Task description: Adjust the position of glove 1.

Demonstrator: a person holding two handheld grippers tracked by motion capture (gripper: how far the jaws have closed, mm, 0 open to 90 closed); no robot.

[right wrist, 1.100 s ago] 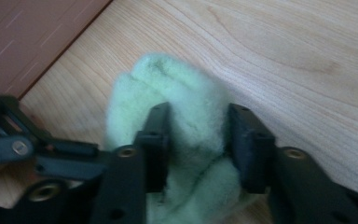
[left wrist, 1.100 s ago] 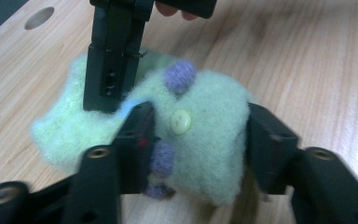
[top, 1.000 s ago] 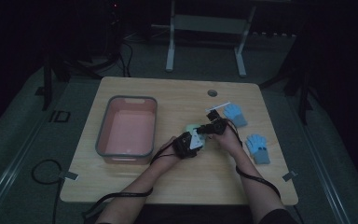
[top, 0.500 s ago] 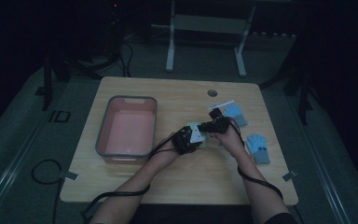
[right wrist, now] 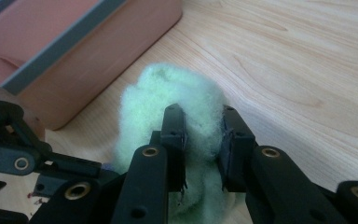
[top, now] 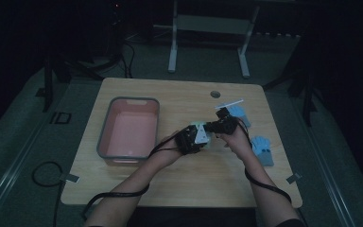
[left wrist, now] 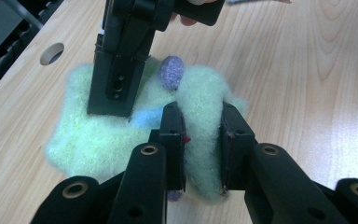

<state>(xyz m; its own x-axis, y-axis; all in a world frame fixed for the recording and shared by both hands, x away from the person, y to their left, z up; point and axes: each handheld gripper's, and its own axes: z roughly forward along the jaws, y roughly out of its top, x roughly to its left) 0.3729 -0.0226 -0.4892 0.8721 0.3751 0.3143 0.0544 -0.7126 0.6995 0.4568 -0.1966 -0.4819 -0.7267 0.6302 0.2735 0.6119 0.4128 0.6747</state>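
Observation:
A pale green fuzzy cloth (left wrist: 98, 135) with a small blue patch and a purple tip (left wrist: 171, 72) lies on the wooden table (top: 184, 184) at mid-table. My left gripper (left wrist: 201, 116) is shut on a raised fold of it. From the other side my right gripper (right wrist: 201, 116) is shut on the same cloth (right wrist: 168, 93). In the high view the left gripper (top: 189, 139) and right gripper (top: 217, 125) meet over the cloth (top: 207, 141), just right of the bin. The right gripper's body (left wrist: 116, 79) rests on the cloth in the left gripper view.
A pink bin with a grey rim (top: 127, 100) stands at the left of the table, close to the cloth (right wrist: 74, 51). Two blue fabric pieces (top: 238, 113) (top: 263, 149) lie at the right. A round cable hole (top: 216, 94) sits near the far edge.
Both grippers stay together on the cloth. The left gripper has edged slightly away from the person; little else differs.

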